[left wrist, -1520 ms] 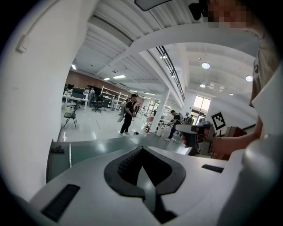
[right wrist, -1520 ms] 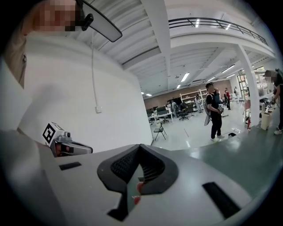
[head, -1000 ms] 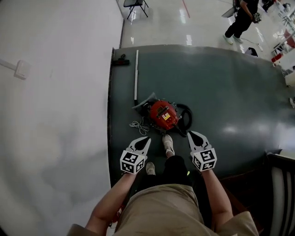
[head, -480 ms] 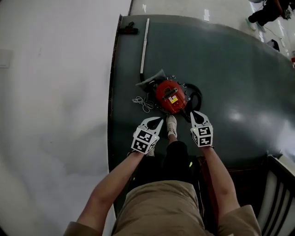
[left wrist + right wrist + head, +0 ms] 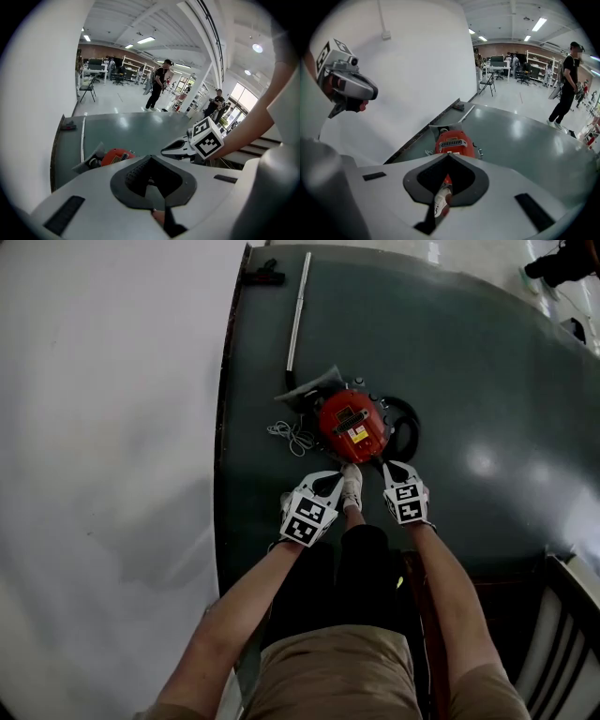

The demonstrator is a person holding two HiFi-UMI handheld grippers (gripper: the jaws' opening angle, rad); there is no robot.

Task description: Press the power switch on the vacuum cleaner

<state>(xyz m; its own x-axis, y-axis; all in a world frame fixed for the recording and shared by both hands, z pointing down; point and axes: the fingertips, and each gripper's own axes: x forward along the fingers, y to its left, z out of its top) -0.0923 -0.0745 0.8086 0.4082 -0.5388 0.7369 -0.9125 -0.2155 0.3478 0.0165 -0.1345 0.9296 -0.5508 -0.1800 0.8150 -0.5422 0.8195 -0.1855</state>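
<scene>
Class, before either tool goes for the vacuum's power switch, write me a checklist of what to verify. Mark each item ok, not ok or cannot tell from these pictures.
1. Vacuum in view ahead of both tools: ok.
2. Right tool shut and empty, fit for pressing: ok.
3. Left tool shut and empty: ok.
4. Power switch found on the red body: cannot tell; none made out.
5. A tool at the vacuum: not ok; both are short of it.
6. Shoe clear of the path: cannot tell; it lies between the tools, near the vacuum.
</scene>
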